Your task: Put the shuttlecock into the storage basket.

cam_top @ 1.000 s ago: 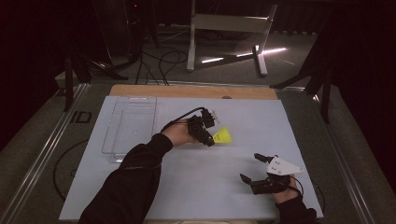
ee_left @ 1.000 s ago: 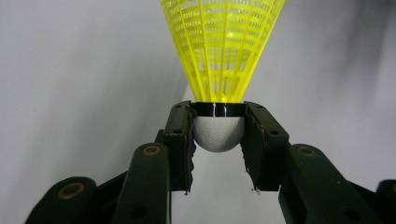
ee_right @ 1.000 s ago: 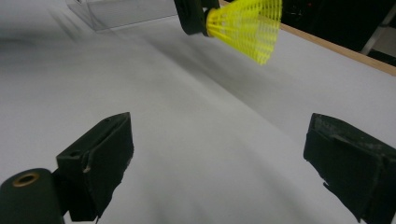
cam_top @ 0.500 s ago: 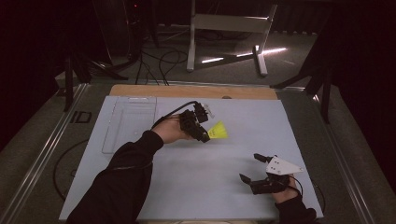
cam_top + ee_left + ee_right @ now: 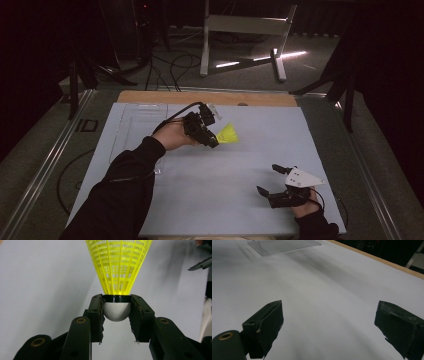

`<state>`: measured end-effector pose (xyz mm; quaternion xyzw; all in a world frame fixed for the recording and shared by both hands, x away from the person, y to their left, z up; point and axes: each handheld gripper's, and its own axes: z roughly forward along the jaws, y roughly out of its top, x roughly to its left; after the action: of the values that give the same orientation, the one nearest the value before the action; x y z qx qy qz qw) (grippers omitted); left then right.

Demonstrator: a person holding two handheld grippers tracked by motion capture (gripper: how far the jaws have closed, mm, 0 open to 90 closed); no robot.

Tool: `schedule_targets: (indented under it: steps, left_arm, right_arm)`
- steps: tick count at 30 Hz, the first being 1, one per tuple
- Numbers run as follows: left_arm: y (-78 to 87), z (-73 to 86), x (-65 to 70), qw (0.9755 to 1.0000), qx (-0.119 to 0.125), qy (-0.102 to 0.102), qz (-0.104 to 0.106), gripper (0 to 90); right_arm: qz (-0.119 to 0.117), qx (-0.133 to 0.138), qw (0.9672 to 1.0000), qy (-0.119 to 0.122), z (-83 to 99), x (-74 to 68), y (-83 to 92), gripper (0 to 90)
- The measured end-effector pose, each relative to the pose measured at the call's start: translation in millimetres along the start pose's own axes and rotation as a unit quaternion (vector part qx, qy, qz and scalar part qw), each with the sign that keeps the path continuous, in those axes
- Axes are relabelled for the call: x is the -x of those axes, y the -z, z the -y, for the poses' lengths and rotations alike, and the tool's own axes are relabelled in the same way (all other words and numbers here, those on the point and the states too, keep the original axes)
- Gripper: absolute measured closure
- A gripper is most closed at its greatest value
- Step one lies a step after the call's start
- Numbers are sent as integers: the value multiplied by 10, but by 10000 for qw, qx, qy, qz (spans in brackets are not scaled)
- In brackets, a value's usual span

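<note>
A yellow shuttlecock (image 5: 229, 134) with a white rounded cork hangs above the middle of the white table, its skirt pointing right. My left gripper (image 5: 212, 141) is shut on that cork. In the left gripper view the cork (image 5: 117, 311) sits squeezed between the two black jaws and the yellow mesh skirt (image 5: 119, 265) fans upward. My right gripper (image 5: 269, 179) rests low near the table's front right, open, with nothing between its fingers; the right gripper view shows bare white tabletop between the wide-apart jaws (image 5: 329, 325).
A clear plastic tray (image 5: 131, 134) lies on the table's left part, behind the left hand; its corner (image 5: 284, 245) shows far off in the right gripper view. A wooden strip (image 5: 210, 97) runs along the table's far edge. Cables and a metal stand sit on the floor beyond.
The left gripper has carried the shuttlecock a little left and away from the person, now lifted higher off the table. The right gripper has stayed in place.
</note>
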<state>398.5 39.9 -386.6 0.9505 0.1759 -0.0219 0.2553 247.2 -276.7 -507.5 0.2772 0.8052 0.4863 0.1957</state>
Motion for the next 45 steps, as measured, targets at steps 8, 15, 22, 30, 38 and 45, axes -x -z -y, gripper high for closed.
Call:
schedule_targets:
  steps: [8,15,22,30,38,45]
  left_arm:
    - [203,98,-25,9999,11,89,-138,662]
    - [410,190,-28,9994,147,177,-242,662]
    - [558,273,-37,9989,204,290,-314,662]
    - [693,424,-70,9979,238,427,-435,662]
    - [837,602,-110,9963,299,578,-567,661]
    - [919,756,-175,9943,370,807,-585,661]
  right_arm:
    - [14,10,10000,-7,-1,2,4,84]
    - [12,2,10000,-16,0,3,1,84]
    - [8,-5,10000,-13,-1,0,-2,84]
    - [11,-8,10000,-4,-2,-1,-2,83]
    - [9,-9,10000,-13,-5,-3,-6,84]
    - [3,-23,10000,5,-6,-4,-16,84]
